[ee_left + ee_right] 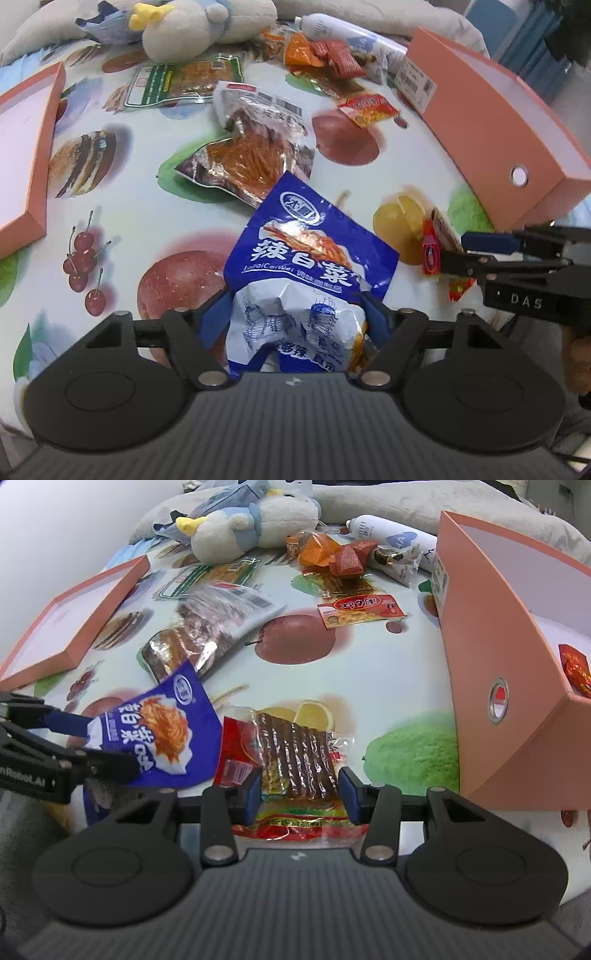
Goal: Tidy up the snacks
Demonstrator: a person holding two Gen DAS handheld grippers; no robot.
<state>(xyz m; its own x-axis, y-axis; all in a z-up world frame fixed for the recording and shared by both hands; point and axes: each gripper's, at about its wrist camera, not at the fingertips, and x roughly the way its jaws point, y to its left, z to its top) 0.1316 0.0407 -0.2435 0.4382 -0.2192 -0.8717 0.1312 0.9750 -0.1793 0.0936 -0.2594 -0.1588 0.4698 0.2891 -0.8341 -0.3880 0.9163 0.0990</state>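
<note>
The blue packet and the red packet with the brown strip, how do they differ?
The blue packet is opaque, printed with white lettering; the red packet has a clear window showing a ridged brown strip. The blue packet is puffy and crumpled; the red packet is flat. The blue packet sits in the left hand-held gripper; the red packet sits in the right hand-held gripper. Both are sealed snack packets gripped at one end.

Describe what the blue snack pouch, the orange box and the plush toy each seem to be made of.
Blue snack pouch: glossy plastic film, probably foil-lined; it crinkles and glints.
Orange box: matte cardboard, likely; flat stiff walls, crisp folded edges, white inside.
Plush toy: soft fuzzy fabric, seemingly stuffed; rounded, dull surface.
</note>
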